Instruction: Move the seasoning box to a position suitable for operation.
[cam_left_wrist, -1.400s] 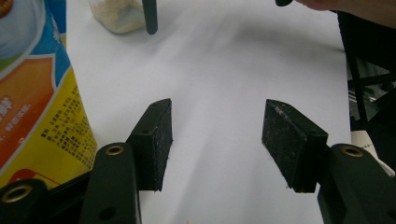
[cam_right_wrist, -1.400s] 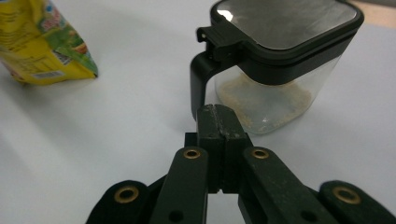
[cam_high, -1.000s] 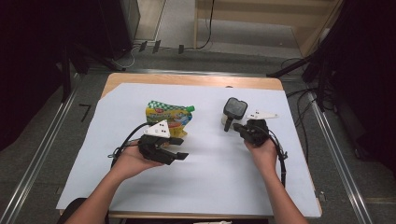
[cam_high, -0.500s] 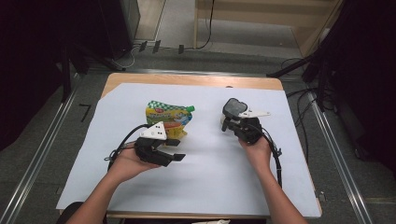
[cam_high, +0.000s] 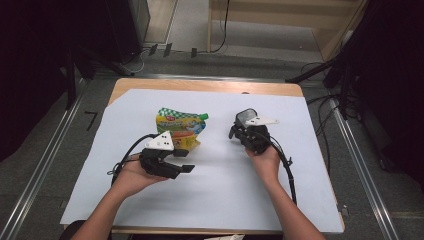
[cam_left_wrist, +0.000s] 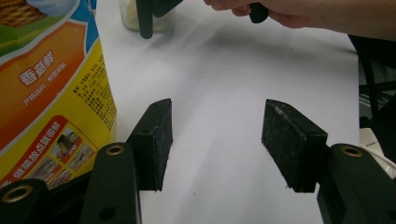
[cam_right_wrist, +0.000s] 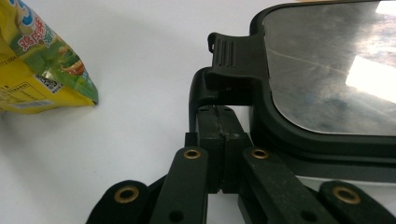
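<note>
Your right gripper (cam_right_wrist: 219, 140) has its jaws pressed flat together, pinching what appears to be the thin wire handle under the clip of the black-rimmed container lid (cam_right_wrist: 327, 79); the pinched part itself is hidden between the pads. In the high view that container (cam_high: 246, 118) sits on the white sheet (cam_high: 210, 200), right of centre and well clear of the table's far wooden edge (cam_high: 200, 85). Your left gripper (cam_left_wrist: 217, 140) stands with its jaws spread, nothing between them but bare sheet. The yellow snack pouch (cam_high: 179, 130) lies just beside its left jaw; whether they touch you cannot tell. Open sheet runs between your two hands and along the near edge. The pouch is glossy printed film, cut off at the frame edge in both gripper views. The lid's smooth grey panel reflects glare; its clip is ribbed.
</note>
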